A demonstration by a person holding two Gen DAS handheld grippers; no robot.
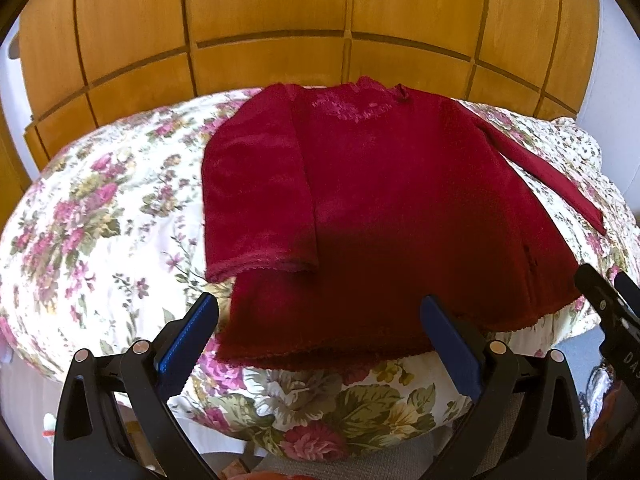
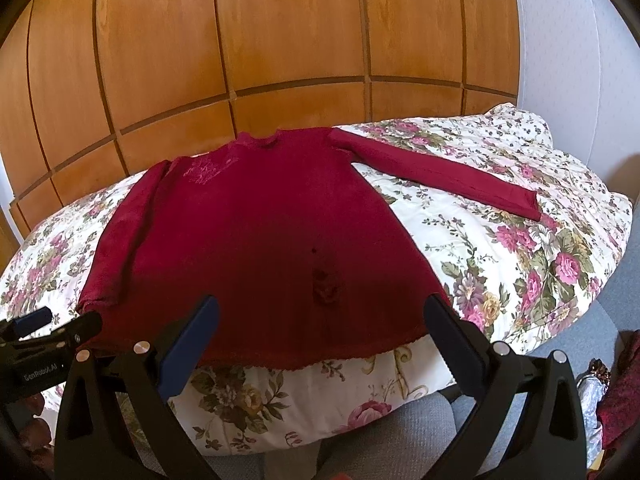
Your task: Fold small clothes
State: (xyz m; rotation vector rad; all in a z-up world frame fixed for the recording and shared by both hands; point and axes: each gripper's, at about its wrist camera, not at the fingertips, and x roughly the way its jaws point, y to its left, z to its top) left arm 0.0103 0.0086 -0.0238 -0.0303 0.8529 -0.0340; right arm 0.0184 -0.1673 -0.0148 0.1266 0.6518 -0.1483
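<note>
Red sweater [image 1: 384, 208] lies flat on floral quilt [image 1: 100, 220], one sleeve folded over its body | left gripper [image 1: 320, 316] jaws apart above hem | right gripper [image 2: 320, 316] likewise apart, empty

Both grippers are chunky black plastic frames with round silver screw heads. Left gripper [image 1: 318, 320] has bright blue pads [image 1: 186, 336]; right gripper [image 2: 322, 322] has navy ones [image 2: 450, 340].

In the right wrist view, the left gripper [image 2: 56, 326] reads "GenRobot.AI"; in the left wrist view, the right gripper [image 1: 612, 284] shows only "DA".
</note>
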